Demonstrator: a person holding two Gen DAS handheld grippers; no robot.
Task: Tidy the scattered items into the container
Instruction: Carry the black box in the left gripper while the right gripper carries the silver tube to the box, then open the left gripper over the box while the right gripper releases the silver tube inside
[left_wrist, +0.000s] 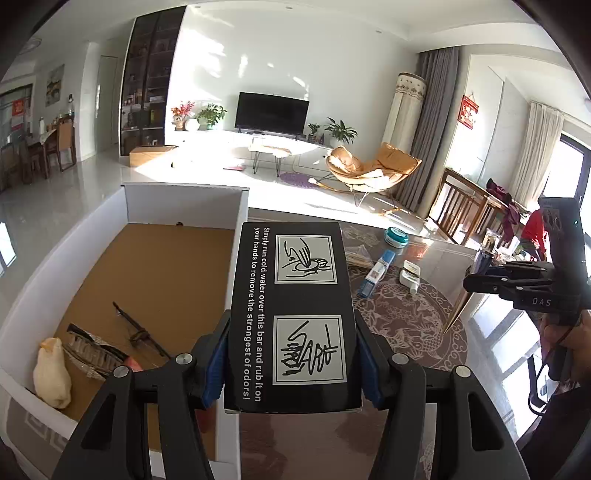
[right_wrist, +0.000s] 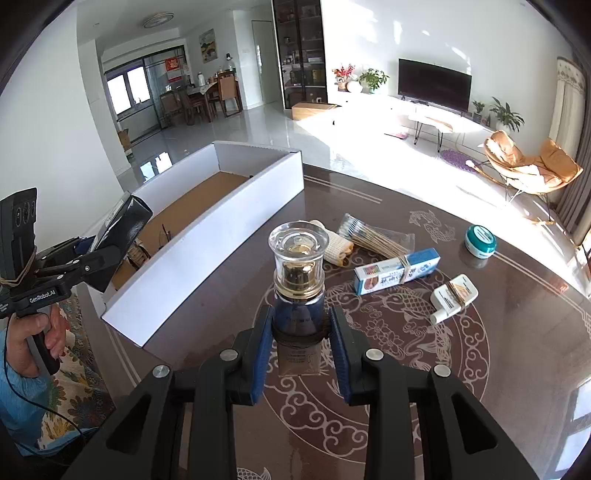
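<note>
My left hand-held gripper (left_wrist: 293, 373) clamps a black box (left_wrist: 293, 314) between its blue pads, holding it over the right wall of the white container (left_wrist: 242, 206); the box hides much of that wall and the bench (left_wrist: 406, 314) beyond. Inside the container I see a pale yellow item (left_wrist: 51, 373), a woven piece (left_wrist: 94, 352) and a thin dark stick (left_wrist: 142, 330), none clear enough to name. My right hand-held gripper (right_wrist: 301, 354) grips a dark bottle (right_wrist: 299, 284) with a clear glass cap, above the bench. Still scattered on the bench: a cotton swab pack (right_wrist: 376, 238), a blue-and-white box (right_wrist: 397, 271), a white tube (right_wrist: 454, 295), a teal jar (right_wrist: 480, 242) and a rolled bandage (right_wrist: 334, 247), half hidden behind the bottle.
</note>
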